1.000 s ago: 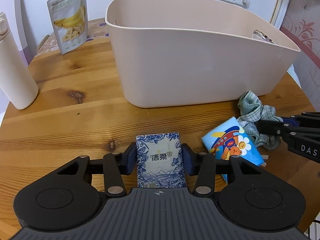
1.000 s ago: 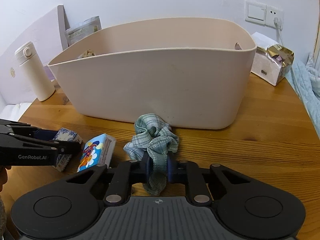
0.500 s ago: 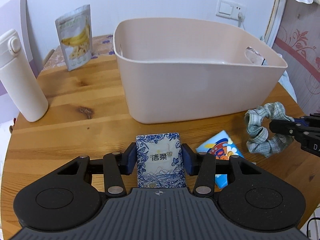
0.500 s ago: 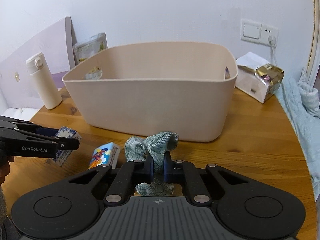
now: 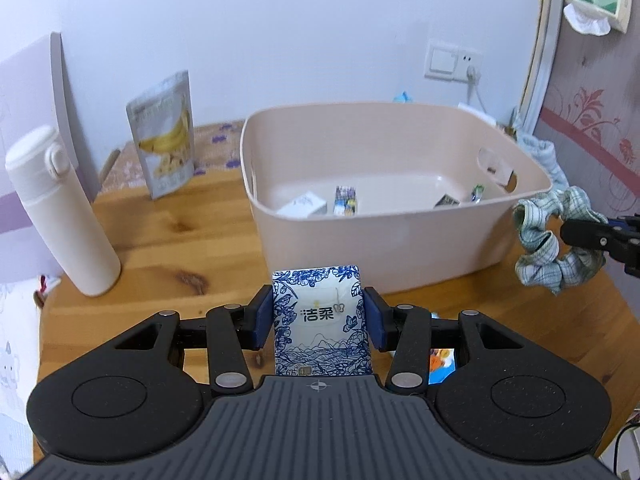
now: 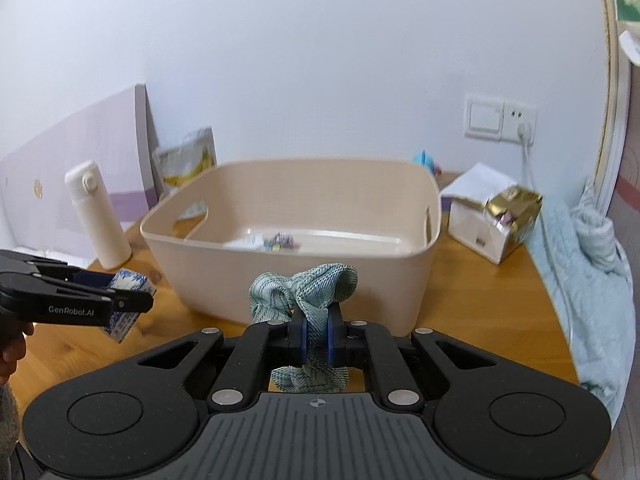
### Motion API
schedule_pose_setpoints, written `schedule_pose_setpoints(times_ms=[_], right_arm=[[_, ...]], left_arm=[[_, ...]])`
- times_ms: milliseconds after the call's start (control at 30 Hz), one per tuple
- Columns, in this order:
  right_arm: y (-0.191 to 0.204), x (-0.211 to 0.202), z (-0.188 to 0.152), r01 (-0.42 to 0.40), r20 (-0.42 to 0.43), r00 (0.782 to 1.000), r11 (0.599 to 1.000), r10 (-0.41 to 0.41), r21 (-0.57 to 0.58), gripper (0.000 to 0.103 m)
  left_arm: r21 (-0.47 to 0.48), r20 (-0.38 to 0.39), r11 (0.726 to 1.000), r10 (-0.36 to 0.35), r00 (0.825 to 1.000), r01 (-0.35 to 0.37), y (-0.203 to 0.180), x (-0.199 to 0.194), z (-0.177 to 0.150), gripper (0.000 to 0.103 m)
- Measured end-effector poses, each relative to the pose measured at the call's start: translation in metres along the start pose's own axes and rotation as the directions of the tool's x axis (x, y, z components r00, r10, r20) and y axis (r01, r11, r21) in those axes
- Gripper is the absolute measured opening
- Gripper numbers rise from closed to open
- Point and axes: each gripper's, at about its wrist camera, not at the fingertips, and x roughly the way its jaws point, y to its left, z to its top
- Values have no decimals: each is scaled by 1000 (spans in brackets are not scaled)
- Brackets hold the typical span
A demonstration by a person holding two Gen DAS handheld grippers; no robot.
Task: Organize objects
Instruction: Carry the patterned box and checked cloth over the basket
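Both wrist views look forward and down from near, side by side, sharing the beige bin (image 5: 384,240) (image 6: 296,280).

Blue-and-white tissue pack (image 5: 320,320), upright, is pinched between the left gripper (image 5: 319,317) pads. A green plaid scrunchie (image 6: 306,294), bunched, is squeezed in the right gripper (image 6: 316,340). The beige bin (image 5: 400,240) sits just ahead of both, with small packets inside.
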Motion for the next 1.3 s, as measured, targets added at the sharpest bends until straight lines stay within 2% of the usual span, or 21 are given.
schedule_pose_setpoints(times_ms=[433, 800, 1000, 1300], right_arm=[[-5, -20, 38, 31, 121, 992, 999, -29, -14, 9], [-11, -10, 70, 55, 175, 983, 998, -52, -12, 9], [-14, 5, 81, 68, 174, 983, 998, -64, -17, 9], [-12, 40, 88, 79, 124, 990, 995, -72, -53, 9]], left_arm=[[-6, 112, 1000, -5, 994, 6, 0, -22, 35, 48], [-4, 141, 1000, 1, 990, -1, -1, -2, 66, 48], [9, 106, 1000, -10, 994, 9, -6, 31, 82, 48], [39, 61, 999, -11, 998, 8, -16, 77, 99, 48]])
